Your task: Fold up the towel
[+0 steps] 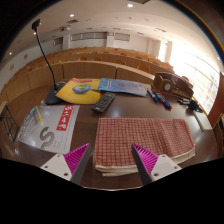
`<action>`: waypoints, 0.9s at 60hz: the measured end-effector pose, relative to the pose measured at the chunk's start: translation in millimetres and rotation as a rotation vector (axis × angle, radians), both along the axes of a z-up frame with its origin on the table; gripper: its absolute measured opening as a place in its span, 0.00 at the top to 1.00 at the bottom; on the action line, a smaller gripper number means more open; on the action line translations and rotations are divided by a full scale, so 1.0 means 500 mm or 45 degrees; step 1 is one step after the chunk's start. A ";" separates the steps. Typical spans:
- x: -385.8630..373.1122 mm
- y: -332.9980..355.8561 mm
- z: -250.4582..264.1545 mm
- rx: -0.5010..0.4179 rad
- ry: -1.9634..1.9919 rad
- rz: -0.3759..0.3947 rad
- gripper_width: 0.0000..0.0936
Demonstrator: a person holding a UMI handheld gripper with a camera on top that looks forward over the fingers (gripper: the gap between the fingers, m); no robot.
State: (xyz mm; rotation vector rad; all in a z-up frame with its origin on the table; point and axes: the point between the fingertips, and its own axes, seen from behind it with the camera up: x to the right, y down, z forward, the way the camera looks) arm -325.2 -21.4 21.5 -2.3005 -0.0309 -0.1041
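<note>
A red-and-white checked towel (142,140) lies folded in several layers on the brown table (50,166), its near edge between and just ahead of my fingertips. My gripper (112,160) is open and empty, with the pink pads (78,157) wide apart on either side of the towel's near left part. The fingers hover just short of the towel's front edge and do not press on it.
Beyond the towel lie a black remote (103,102), a yellow and blue book (80,90), blue pens (159,99) and a dark box (172,86). A white and red printed sheet (52,128) lies at the left. A microphone stand (40,52) rises behind.
</note>
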 end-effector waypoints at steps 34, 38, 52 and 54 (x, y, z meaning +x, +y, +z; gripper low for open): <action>0.008 0.058 -0.048 -0.042 -0.098 0.087 0.95; -0.024 0.036 -0.022 -0.051 0.051 0.119 0.95; -0.061 -0.021 0.233 0.144 0.548 0.220 0.95; -0.043 -0.018 0.254 0.165 0.564 0.202 0.95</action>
